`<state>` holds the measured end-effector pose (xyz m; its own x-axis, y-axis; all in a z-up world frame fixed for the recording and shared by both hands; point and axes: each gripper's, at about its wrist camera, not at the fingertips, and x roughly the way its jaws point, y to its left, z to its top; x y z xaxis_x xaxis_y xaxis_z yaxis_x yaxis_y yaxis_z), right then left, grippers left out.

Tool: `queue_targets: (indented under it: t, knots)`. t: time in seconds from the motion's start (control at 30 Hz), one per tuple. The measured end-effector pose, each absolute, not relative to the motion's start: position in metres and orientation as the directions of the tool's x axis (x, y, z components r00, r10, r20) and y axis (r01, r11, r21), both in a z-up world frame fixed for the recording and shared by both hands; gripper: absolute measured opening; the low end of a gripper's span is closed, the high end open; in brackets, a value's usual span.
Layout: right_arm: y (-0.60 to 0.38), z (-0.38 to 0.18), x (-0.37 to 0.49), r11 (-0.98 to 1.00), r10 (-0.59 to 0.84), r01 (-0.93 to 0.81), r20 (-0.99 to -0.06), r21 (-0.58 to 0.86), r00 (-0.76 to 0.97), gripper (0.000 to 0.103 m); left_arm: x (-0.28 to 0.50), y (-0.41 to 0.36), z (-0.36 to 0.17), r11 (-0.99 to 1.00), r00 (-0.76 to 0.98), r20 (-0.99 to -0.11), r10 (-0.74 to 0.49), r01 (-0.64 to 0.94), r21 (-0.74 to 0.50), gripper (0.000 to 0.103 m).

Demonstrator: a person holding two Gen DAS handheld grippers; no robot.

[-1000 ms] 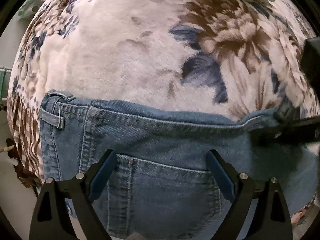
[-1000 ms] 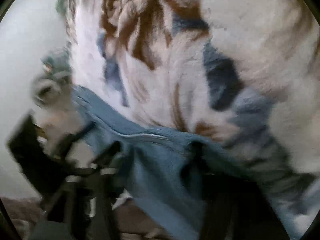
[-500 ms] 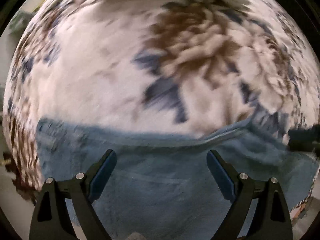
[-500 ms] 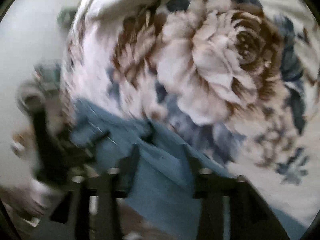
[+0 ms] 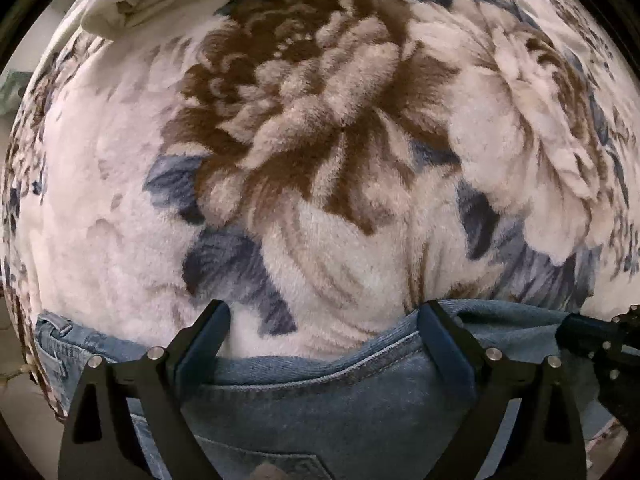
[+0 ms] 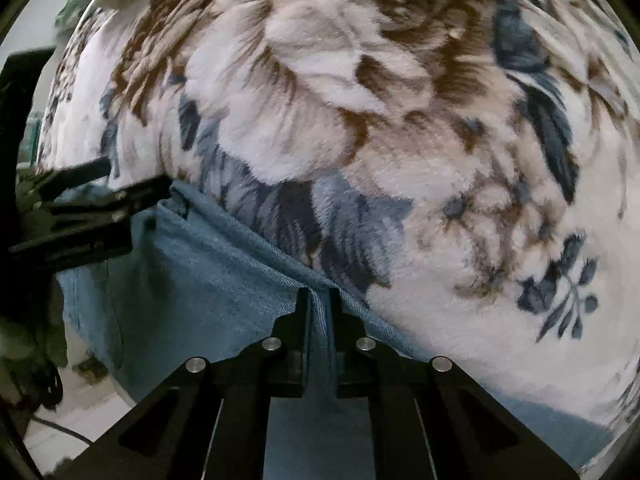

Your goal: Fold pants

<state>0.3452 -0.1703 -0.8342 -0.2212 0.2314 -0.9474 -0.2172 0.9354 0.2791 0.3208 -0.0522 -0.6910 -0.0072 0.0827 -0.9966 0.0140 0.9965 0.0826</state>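
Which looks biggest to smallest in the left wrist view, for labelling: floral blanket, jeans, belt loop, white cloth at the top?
1. floral blanket, filling most of the view.
2. jeans, a band along the bottom, partly cut off by the frame.
3. white cloth, also cut off, so unsure against the jeans.
4. belt loop, smallest.

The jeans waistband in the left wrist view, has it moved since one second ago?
Yes. The jeans waistband now sits lower in the view, and more of the floral blanket shows above it.

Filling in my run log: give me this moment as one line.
stage: gripping waistband | right gripper: shut on jeans waistband | left gripper: jaws opening, straddling waistband edge, not clamped | surface: floral blanket
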Motion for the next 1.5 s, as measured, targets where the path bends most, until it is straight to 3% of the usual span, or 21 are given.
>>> queue_targets:
  t: [0.17, 0.27, 0.33, 0.4, 0.43, 0.67, 0.83, 0.93, 1.07, 1.33, 1.5]
  knots:
    - [-0.188, -0.836, 0.342, 0.958, 0.242, -0.113, -0.954, 0.264, -0.175, 0.006, 0.319, -0.058, -0.699, 0.996, -0.02, -0.995, 0.094, -0.005, 0.094, 0.103]
    - [-0.221, -0.816, 0.343, 0.938, 0.345, 0.036, -0.926, 0.344, -0.15, 0.012, 0.325, -0.057, -0.679, 0.994, 0.007, -0.994, 0.109, 0.005, 0.109, 0.103]
    - [-0.261, -0.793, 0.332, 0.9, 0.415, 0.172, -0.908, 0.4, -0.061, 0.03, 0.32, -0.062, -0.654, 0.996, 0.046, -0.995, 0.094, 0.003, 0.094, 0.103]
    - [-0.31, -0.771, 0.309, 0.843, 0.439, 0.318, -0.897, 0.433, 0.058, 0.067, 0.311, -0.074, -0.632, 0.998, 0.068, -0.996, 0.065, 0.018, 0.066, 0.103]
    - [-0.336, -0.762, 0.292, 0.802, 0.438, 0.396, -0.891, 0.446, 0.117, 0.069, 0.304, -0.083, -0.624, 0.998, 0.07, -0.996, 0.05, 0.029, 0.052, 0.103]
    - [-0.494, -0.741, 0.104, 0.466, 0.274, 0.784, -0.909, 0.411, 0.314, 0.069, 0.239, -0.193, -0.642, 0.986, -0.072, -0.996, -0.044, 0.157, -0.055, 0.103]
    - [-0.581, -0.77, 0.002, 0.299, 0.147, 0.869, -0.919, 0.395, 0.367, 0.069, 0.184, -0.301, -0.676, 0.95, -0.188, -0.979, -0.074, 0.284, -0.126, 0.103]
    - [-0.629, -0.788, -0.037, 0.189, 0.123, 0.889, -0.908, 0.417, 0.4, 0.069, 0.168, -0.352, -0.697, 0.928, -0.184, -0.983, -0.011, 0.363, -0.079, 0.103]
    - [-0.655, -0.819, -0.042, 0.147, 0.171, 0.862, -0.87, 0.486, 0.462, 0.069, 0.165, -0.379, -0.722, 0.916, -0.158, -0.983, 0.099, 0.4, 0.028, 0.103]
    - [-0.669, -0.834, -0.033, 0.195, 0.218, 0.778, -0.799, 0.598, 0.56, 0.068, 0.199, -0.384, -0.731, 0.925, -0.198, -0.973, 0.117, 0.379, 0.034, 0.103]
    - [-0.639, -0.833, -0.024, 0.161, 0.315, 0.729, -0.735, 0.665, 0.601, 0.061, 0.206, -0.394, -0.748, 0.925, -0.197, -0.971, 0.135, 0.376, 0.052, 0.103]
